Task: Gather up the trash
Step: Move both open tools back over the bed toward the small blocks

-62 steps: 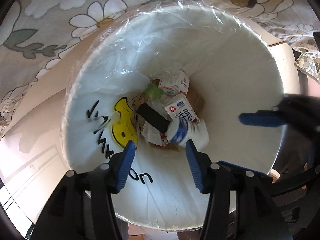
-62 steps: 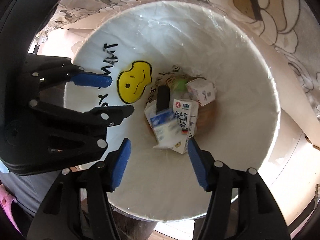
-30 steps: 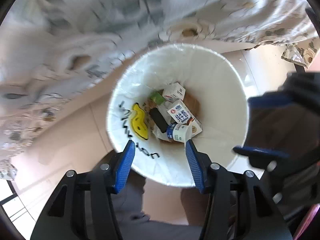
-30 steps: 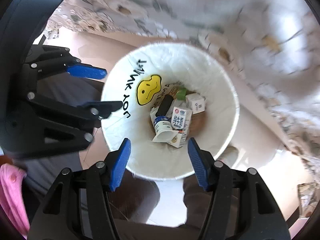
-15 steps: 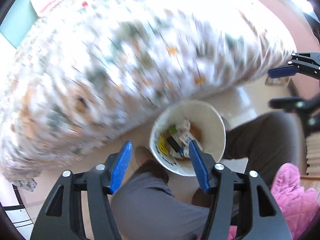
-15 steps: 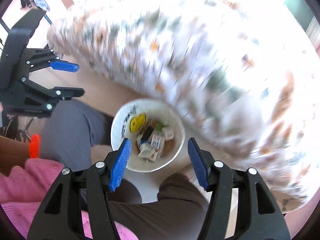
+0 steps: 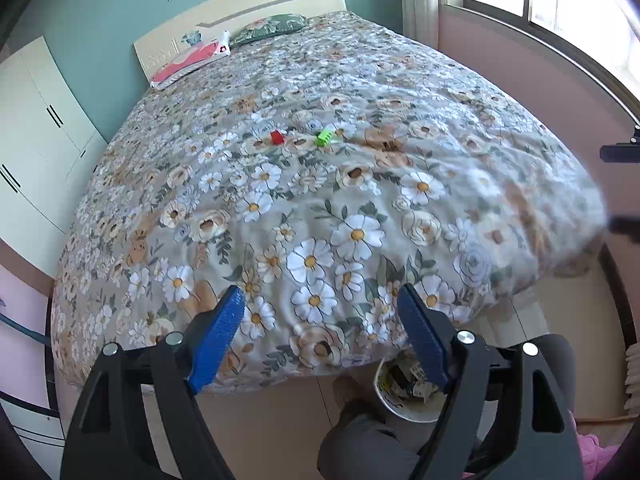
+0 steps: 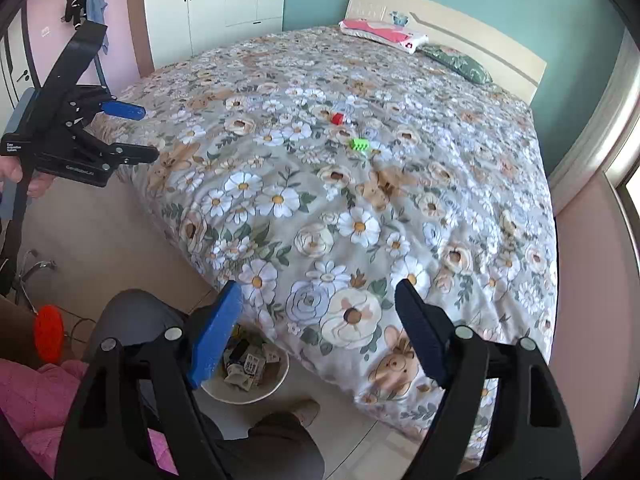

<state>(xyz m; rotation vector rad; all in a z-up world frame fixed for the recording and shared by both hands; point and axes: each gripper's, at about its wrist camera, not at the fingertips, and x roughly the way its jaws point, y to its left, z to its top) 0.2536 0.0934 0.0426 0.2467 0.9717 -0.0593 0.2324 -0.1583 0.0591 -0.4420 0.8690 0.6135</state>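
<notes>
We list: flowered bed (image 8: 360, 184) carrying red block (image 8: 337, 118) and green block (image 8: 359, 144); white bin (image 8: 256, 392) of trash on floor beside it.

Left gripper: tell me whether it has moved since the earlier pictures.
Yes. The left gripper has risen away from the trash bin, which now looks small beside the bed; its empty jaws have just been opening.

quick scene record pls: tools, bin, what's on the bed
left tool: open, nothing between the jaws, which have just been opening
right tool: open, nothing between the jaws, which have just been opening
bin: white, on the floor by the bed's foot, holds cartons and wrappers
bed: flowered cover
red item: mid-bed
green item: beside the red one, apart from it
pillows: pink and green, at headboard
</notes>
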